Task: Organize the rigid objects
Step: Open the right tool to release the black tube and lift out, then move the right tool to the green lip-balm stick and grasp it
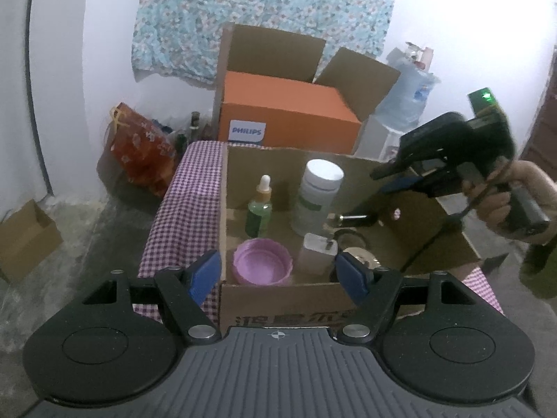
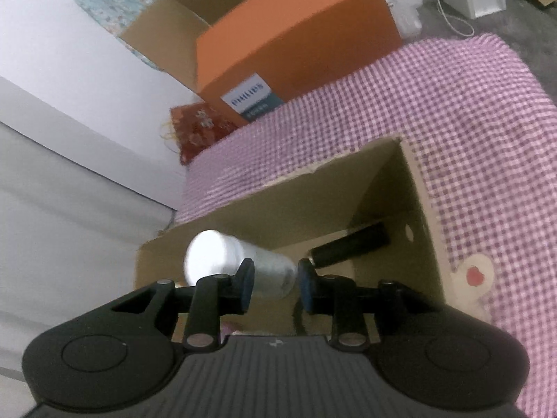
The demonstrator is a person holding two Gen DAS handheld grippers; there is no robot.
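the left gripper (image 1: 278, 273) is hovering with jaws spread, nothing between them, at the 6 o'clock edge of the cardboard box (image 1: 278, 304). inside are standing a white bottle (image 1: 318, 196) at 12 o'clock, a green dropper bottle (image 1: 259, 210) at 10, and a pink lid (image 1: 263, 261) at 7. the right gripper (image 2: 275, 284), jaws parted and empty, is hanging above the box.

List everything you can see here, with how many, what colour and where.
cardboard box: one, brown, open, on the checked cloth
checked cloth: one, purple and white, over the table
white bottle: one, white cap, upright in the box
dropper bottle: one, green, upright, left of the white bottle
pink lid: one, box front
black tube: one, lying at the box's right
orange box: one, behind the table
left hand-held gripper: open, empty, at the box's near wall
right hand-held gripper: empty, above the box
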